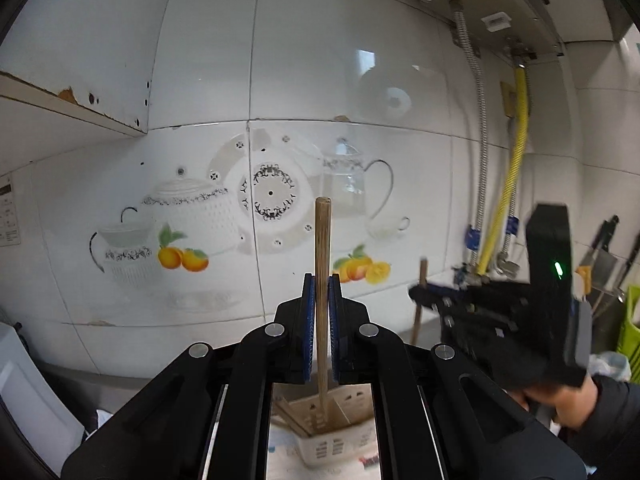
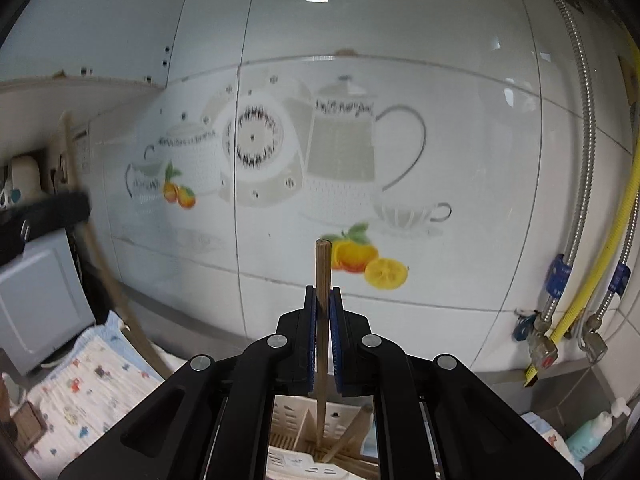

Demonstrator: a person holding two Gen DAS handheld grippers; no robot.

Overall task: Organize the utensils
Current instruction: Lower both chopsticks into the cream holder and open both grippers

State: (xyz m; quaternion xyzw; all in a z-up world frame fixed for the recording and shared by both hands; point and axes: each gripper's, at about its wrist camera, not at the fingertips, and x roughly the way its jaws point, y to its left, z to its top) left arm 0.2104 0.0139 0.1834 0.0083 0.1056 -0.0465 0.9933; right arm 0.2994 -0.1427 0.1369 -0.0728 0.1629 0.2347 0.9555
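With both jaws clamped on upright wooden utensil handles, left gripper and right gripper above the slotted utensil caddy, either stick could snag a divider or slip.

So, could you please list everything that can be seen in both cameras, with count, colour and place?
wooden stick: two, brown, one upright in each claw
utensil holder: one, cream, slotted, below the claws
wall tiles: many, white, teapot and orange prints, behind everything
yellow hose: one, on the wall at the right
metal hoses: two, silver, beside the yellow hose
patterned cloth: one, white and blue, on the counter at the left
bottle: one, pale turquoise with a white pump, lower right corner
knives: dark handles, count unclear, far right wall
left claw: black, blue pads, shut on a stick
right claw: black, blue pads, shut on a stick
hand: one, under the right claw's body
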